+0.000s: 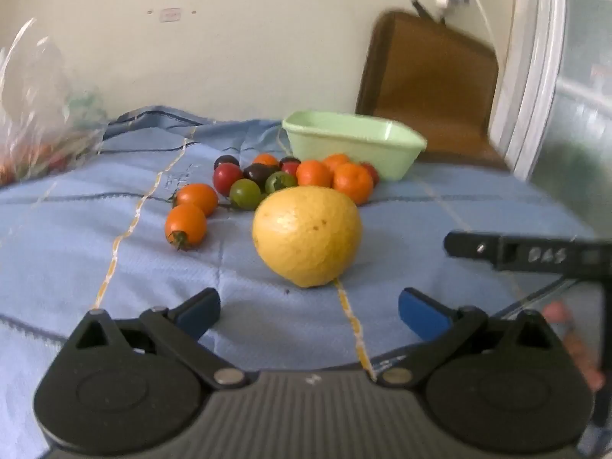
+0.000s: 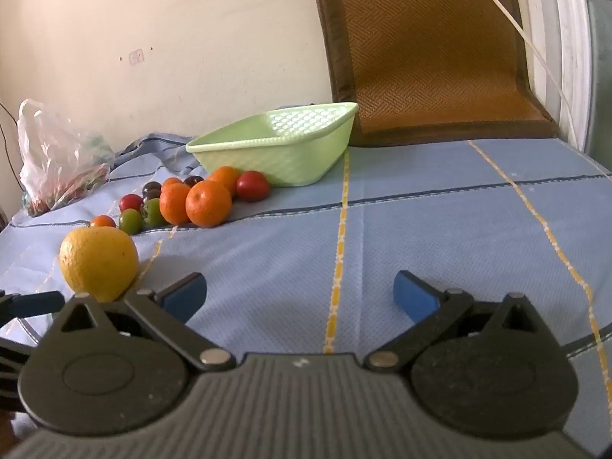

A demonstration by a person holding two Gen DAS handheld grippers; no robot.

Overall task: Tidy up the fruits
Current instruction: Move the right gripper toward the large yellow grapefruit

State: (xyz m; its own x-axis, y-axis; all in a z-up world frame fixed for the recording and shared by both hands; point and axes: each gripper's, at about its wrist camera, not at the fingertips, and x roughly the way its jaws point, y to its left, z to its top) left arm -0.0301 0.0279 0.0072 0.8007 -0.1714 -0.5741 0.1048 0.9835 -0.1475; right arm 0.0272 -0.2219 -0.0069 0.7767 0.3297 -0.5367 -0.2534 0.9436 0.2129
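A big yellow lemon (image 1: pixel 307 235) lies on the blue cloth just ahead of my open, empty left gripper (image 1: pixel 308 310). Behind it lies a cluster of small oranges (image 1: pixel 352 183), red (image 1: pixel 227 178), green (image 1: pixel 245 193) and dark tomatoes, with two orange tomatoes (image 1: pixel 186 225) to the left. A light green basket (image 1: pixel 352 143) stands empty behind the cluster. In the right wrist view the lemon (image 2: pixel 99 264) is at the left, the oranges (image 2: pixel 208 202) and basket (image 2: pixel 283 145) further back. My right gripper (image 2: pixel 300 298) is open and empty over bare cloth.
A clear plastic bag (image 2: pixel 57 157) with produce sits at the far left by the wall. A brown woven chair cushion (image 2: pixel 428 53) leans behind the table. The right gripper's finger (image 1: pixel 535 254) shows at the right of the left wrist view. The table edge (image 2: pixel 589 340) curves at the right.
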